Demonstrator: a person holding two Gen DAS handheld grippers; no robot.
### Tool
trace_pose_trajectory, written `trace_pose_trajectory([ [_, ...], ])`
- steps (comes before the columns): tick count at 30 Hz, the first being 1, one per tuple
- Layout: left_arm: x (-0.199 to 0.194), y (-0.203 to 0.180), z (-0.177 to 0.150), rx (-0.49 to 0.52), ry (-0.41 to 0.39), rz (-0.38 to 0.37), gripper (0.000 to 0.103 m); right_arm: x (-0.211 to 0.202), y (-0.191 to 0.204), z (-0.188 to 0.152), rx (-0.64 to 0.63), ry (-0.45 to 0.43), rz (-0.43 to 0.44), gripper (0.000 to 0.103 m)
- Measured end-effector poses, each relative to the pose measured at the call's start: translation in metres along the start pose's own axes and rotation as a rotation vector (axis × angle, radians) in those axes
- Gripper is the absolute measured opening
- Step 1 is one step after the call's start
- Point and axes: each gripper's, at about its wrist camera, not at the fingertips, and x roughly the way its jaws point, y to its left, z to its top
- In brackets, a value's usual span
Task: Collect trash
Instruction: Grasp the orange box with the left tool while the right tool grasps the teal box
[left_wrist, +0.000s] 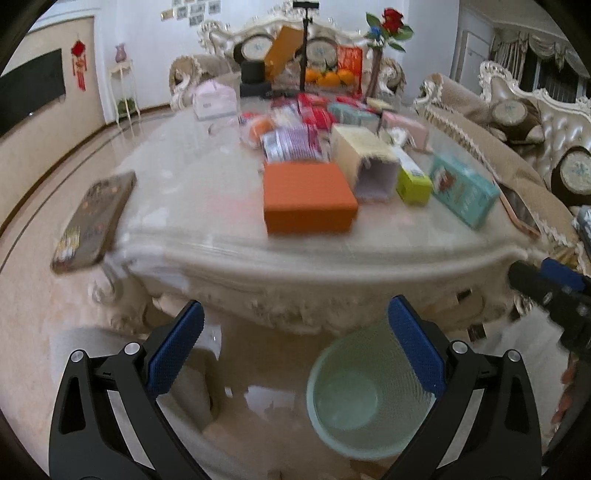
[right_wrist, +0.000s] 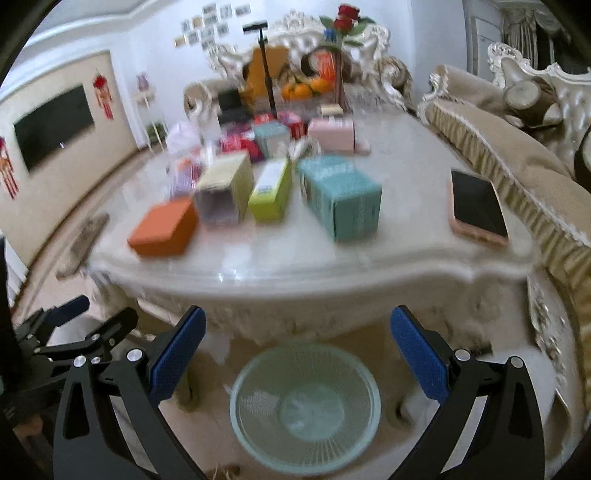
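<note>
A pale green mesh wastebasket (left_wrist: 365, 395) stands on the floor in front of the marble table (left_wrist: 207, 206); it also shows in the right wrist view (right_wrist: 305, 402). On the table lie an orange box (left_wrist: 308, 197), an open cream carton (left_wrist: 364, 162), a lime box (left_wrist: 412, 181) and a teal box (left_wrist: 463, 192), the same row showing in the right wrist view: orange box (right_wrist: 164, 229), cream carton (right_wrist: 225, 190), lime box (right_wrist: 271, 190), teal box (right_wrist: 341, 195). My left gripper (left_wrist: 295, 332) and my right gripper (right_wrist: 297, 338) are open, empty, below the table edge above the basket.
A phone (right_wrist: 478, 206) lies at the table's right edge and a patterned phone (left_wrist: 96, 218) overhangs its left edge. More packets, a pink box (right_wrist: 332, 134) and oranges (left_wrist: 327, 77) crowd the far half. Sofas (left_wrist: 517, 155) stand to the right and behind.
</note>
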Motion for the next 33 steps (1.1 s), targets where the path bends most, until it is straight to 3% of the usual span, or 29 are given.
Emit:
trace_pose_trajectory([
  [2, 0.007, 0.003, 0.013, -0.024, -0.036, -0.018, 0.097, 0.010, -0.012, 0.017, -0.019, -0.043, 0.040, 0.096],
  [4, 0.019, 0.003, 0.027, -0.047, -0.047, -0.020, 0.097, 0.025, -0.017, 0.032, -0.080, -0.024, 0.093, 0.096],
  [11, 0.058, -0.014, 0.059, -0.046, -0.051, 0.020, 0.097, 0.064, -0.025, 0.064, -0.203, 0.024, 0.122, 0.096],
  [25, 0.084, -0.010, 0.064, -0.032, -0.018, 0.108, 0.097, 0.094, -0.036, 0.066, -0.250, 0.078, 0.158, 0.094],
  [28, 0.085, -0.013, 0.063, 0.012, -0.017, 0.117, 0.094, 0.098, -0.035, 0.065, -0.265, 0.101, 0.163, 0.072],
  [30, 0.082, -0.014, 0.063, 0.023, -0.029, 0.100, 0.074, 0.102, -0.037, 0.063, -0.252, 0.129, 0.182, 0.048],
  [33, 0.081, -0.013, 0.063, 0.035, -0.023, 0.083, 0.071, 0.098, -0.038, 0.061, -0.241, 0.122, 0.186, 0.046],
])
